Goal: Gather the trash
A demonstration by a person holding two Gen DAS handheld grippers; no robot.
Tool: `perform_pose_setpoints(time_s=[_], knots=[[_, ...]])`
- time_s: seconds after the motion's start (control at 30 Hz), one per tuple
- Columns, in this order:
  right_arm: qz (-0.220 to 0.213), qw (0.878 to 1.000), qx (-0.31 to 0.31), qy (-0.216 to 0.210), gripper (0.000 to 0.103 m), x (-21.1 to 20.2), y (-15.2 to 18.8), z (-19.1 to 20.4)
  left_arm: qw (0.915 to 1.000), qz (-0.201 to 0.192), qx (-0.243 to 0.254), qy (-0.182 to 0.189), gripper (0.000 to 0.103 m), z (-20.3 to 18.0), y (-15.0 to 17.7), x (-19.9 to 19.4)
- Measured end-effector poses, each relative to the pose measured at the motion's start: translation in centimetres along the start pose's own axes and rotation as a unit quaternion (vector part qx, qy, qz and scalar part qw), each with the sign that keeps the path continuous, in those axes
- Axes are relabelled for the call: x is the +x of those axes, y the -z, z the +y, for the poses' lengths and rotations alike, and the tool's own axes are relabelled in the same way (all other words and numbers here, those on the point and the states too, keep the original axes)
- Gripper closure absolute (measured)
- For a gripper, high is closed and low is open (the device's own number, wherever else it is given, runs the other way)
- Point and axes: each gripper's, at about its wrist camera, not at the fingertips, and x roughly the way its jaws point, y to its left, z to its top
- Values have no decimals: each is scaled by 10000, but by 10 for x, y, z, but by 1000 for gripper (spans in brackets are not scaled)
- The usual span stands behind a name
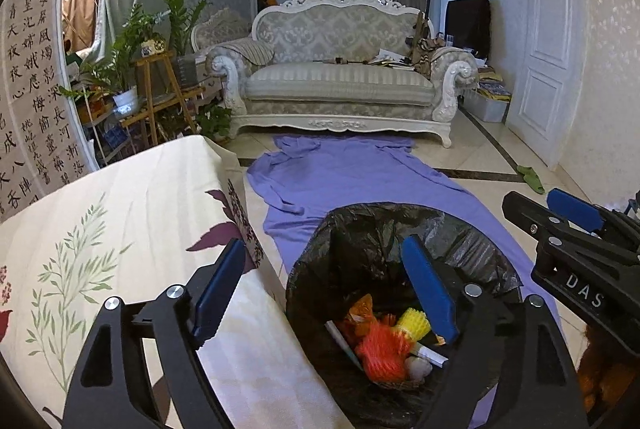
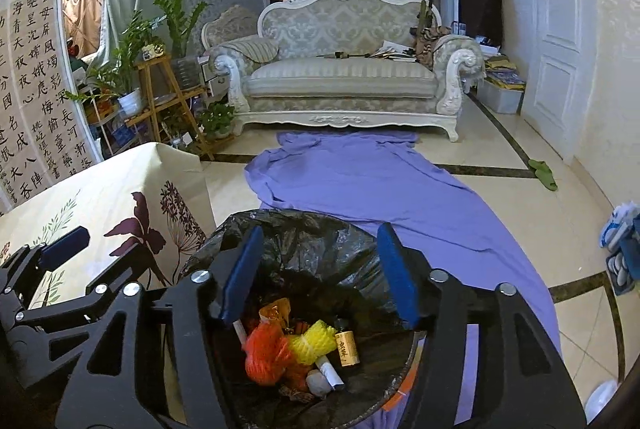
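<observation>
Both grippers hung over a trash bin [image 2: 304, 241] lined with a black bag. The left gripper [image 1: 326, 293] stood wide open with nothing between its blue pads, and the right gripper [image 2: 320, 277] was also open and empty. Inside the bin lay orange netting [image 2: 266, 353], a yellow foam sleeve [image 2: 314, 341] and a small bottle [image 2: 347, 347]. The bin stood on a purple cloth [image 2: 380, 185] beside a floral-covered surface [image 1: 120, 213].

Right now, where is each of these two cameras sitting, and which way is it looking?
Left wrist: on the left gripper, looking down into the bin; the right gripper shows beside it.
Right wrist: on the right gripper, above the same bin; the left gripper shows at the left edge.
Both share the bin, purple cloth, sofa.
</observation>
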Motion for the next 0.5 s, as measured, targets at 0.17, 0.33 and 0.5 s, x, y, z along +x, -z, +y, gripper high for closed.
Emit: perform_pose_setpoints(time_s=[0.17,0.33,0.5], knots=[[7,10000,-5,54,39,-4,2,1,10000,-20,-15,-88,22,1,-1,-5],[-21,9999,-10,106,34,-12,6,3,9999,-63,-60,-124,21,5,0,-17],[-49,9999,-54,112,32,-22,9,6,9996,-97,-73,-241,19,7,3,-32]])
